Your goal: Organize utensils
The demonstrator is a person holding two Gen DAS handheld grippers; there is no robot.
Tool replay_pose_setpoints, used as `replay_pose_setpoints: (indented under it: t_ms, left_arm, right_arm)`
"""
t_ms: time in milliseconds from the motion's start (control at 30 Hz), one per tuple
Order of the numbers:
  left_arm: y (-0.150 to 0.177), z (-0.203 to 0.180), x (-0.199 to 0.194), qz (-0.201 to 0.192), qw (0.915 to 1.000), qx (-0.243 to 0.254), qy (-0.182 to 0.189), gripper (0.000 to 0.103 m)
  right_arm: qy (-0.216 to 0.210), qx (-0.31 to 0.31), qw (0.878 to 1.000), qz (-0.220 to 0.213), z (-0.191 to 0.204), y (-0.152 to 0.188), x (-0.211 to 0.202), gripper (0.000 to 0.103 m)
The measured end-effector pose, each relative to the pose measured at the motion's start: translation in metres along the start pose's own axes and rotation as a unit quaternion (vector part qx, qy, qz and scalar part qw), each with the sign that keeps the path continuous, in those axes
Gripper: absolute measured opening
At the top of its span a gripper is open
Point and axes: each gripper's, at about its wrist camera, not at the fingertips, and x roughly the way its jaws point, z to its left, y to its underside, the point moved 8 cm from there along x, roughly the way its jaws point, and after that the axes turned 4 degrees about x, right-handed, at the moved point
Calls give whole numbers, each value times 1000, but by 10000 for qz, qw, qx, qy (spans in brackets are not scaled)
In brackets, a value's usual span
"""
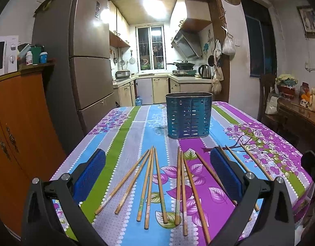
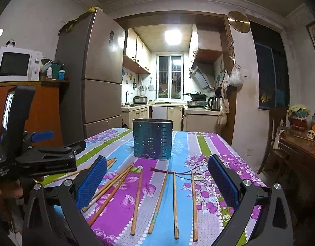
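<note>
Several wooden chopsticks (image 1: 151, 184) lie fanned out on the flowered tablecloth (image 1: 120, 135), pointing toward a blue slotted utensil holder (image 1: 188, 115) that stands upright and looks empty. My left gripper (image 1: 157, 176) hovers open above the left group of chopsticks, holding nothing. In the right wrist view more chopsticks (image 2: 157, 201) lie spread before the same holder (image 2: 152, 139). My right gripper (image 2: 157, 182) is open over them with nothing between its blue pads (image 2: 91, 182). The left gripper's body (image 2: 34, 160) shows at that view's left edge, held by a hand.
The table's left edge drops toward an orange cabinet (image 1: 20, 135) and a tall fridge (image 1: 83, 57). A dark wooden sideboard (image 2: 301, 155) with jars and a chair stand to the right. The kitchen lies beyond the table's far end.
</note>
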Motion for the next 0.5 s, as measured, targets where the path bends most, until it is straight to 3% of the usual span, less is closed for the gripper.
replay_pose_setpoints:
  t_ms: [500]
  left_arm:
    - [-2, 15, -7, -120, 9997, -189, -47, 98]
  right_arm:
    - [73, -20, 10000, -25, 4, -6, 8, 98]
